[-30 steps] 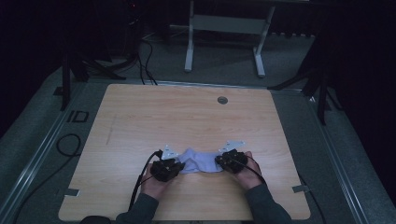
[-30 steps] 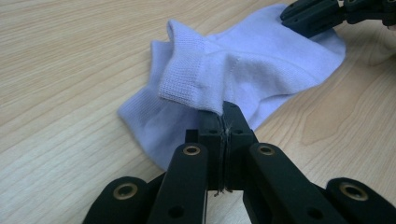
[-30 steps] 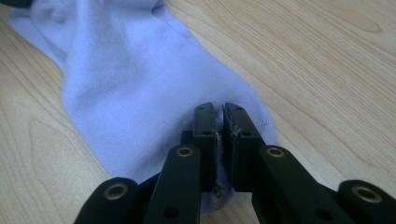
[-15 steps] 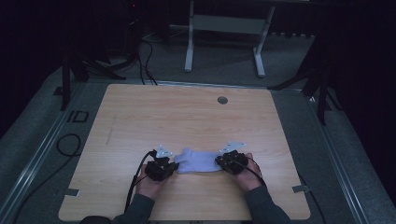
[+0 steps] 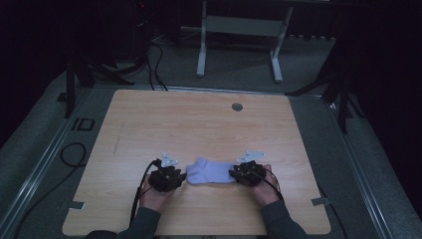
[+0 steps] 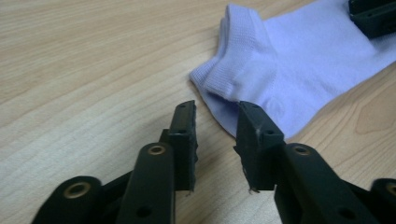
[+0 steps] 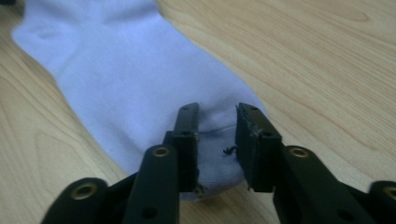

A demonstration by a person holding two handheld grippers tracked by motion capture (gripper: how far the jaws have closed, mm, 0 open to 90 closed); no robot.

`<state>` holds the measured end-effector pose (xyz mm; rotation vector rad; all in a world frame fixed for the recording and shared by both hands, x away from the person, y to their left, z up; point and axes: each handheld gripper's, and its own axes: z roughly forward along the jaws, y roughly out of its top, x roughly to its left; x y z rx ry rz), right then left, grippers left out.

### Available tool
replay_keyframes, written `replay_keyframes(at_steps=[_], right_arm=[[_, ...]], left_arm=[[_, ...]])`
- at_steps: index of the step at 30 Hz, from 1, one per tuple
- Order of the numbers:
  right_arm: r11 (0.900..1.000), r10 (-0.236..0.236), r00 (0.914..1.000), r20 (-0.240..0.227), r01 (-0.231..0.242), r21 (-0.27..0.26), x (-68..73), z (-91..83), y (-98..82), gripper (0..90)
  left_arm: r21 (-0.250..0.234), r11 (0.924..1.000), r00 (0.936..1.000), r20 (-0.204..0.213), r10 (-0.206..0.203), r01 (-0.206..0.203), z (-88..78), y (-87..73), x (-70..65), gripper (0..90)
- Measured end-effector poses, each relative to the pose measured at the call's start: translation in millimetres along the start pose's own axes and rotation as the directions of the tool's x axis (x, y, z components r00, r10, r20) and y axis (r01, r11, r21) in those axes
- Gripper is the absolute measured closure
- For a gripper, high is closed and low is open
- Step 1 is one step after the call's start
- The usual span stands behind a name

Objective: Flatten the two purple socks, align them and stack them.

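High view first: the pale lilac sock (image 5: pixel 209 173) lies flat near the person's edge of the wooden table (image 5: pixel 199 124), stretched sideways between the left gripper (image 5: pixel 174 178) and the right gripper (image 5: pixel 238 175), one at each end. The near table edge is close behind both hands, so there is little room to draw back; ahead and to either side the board is bare apart from a small round grommet (image 5: pixel 237 106), leaving plenty of space to push or spread the sock forward.

Left gripper view: the jaws have just been opening and now stand a little apart, with bare wood between them and the sock's ribbed cuff (image 6: pixel 243 70) just ahead of the tips. The sock (image 6: pixel 299 70) is not pinched. If these jaws close from here they would likely catch only the corner of the fabric, or nothing, and drag the cuff into a wrinkle.

Right gripper view: these jaws have also just been opening. They straddle the toe end of the sock (image 7: pixel 126 70), which lies under and between them with no pad pressing it. A loose thread near one pad could snag, and lifting away carelessly might pull the toe out of line.
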<state>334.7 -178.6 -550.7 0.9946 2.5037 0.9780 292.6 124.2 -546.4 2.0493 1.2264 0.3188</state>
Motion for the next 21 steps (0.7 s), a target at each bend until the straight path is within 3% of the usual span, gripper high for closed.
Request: replay_keyframes(at_steps=[2, 5, 9, 21], right_arm=[[1.0, 0.009, 0.9999, -0.007, -0.009, -0.008, 0.0, -1.4, 0.4, 66.3], [0.998, 0.018, 0.9996, -0.02, -0.019, -0.061, -2.6, -9.9, 2.6, 61.9], [0.995, 0.042, 0.9991, -0.005, -0.042, -0.094, -8.3, -19.4, 1.9, 59.5], [0.987, 0.118, 0.9926, 0.03, -0.114, -0.109, -31.1, -31.1, -8.9, 58.0]], left_arm=[[-0.007, 1.0, 1.0, -0.001, 0.001, -0.001, -1.0, 0.7, 0.4, 65.5], [-0.015, 0.9997, 0.9996, -0.022, 0.019, -0.019, -1.7, 1.8, 1.0, 60.4], [-0.014, 0.9996, 0.9989, -0.041, 0.023, -0.023, -0.4, 2.5, 4.9, 59.2], [-0.027, 0.9988, 0.9926, -0.115, 0.039, -0.042, 5.3, 7.3, 16.4, 59.2]])
